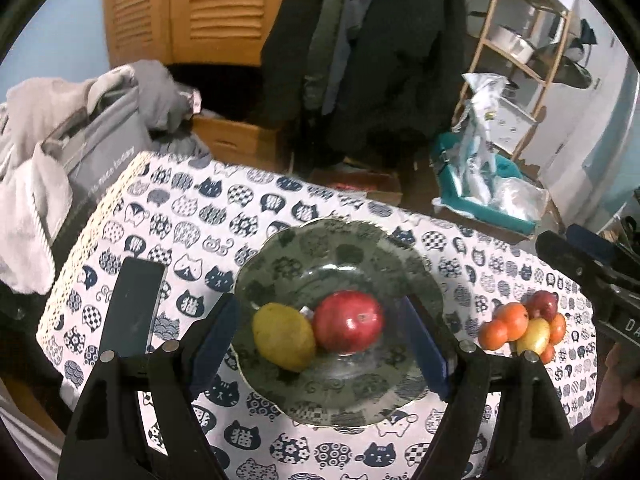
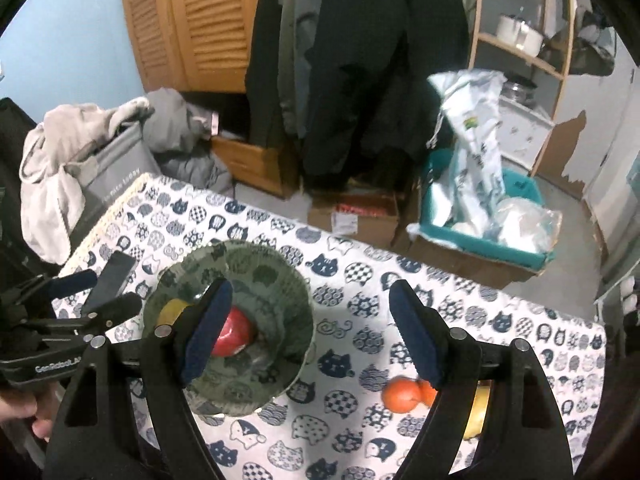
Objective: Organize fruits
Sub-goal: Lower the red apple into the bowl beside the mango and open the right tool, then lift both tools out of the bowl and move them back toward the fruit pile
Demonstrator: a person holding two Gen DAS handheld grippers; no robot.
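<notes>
One dark phone (image 1: 134,308) lies flat on the left part of the table (image 1: 192,208), close to its left edge. Next along is one glass bowl (image 1: 340,400) with two fruits in it: a yellow one (image 1: 284,336) on the left touching a red apple (image 1: 347,321) on the right. Further right, straight on the cat-print cloth, there's a little heap of fruit (image 1: 524,326). I count about four orange ones, one yellow and one dark red, all bunched together and touching, well apart from the bowl.

The left gripper (image 1: 320,338) is spread wide with nothing between its pads, hanging over the near side of the bowl. The right gripper (image 2: 310,334) is spread too and empty, above the bare cloth between the bowl and the heap.

There's plenty of open cloth on the far side of the bowl. Past the far edge sits a teal bin (image 2: 480,240) stuffed with bags.
</notes>
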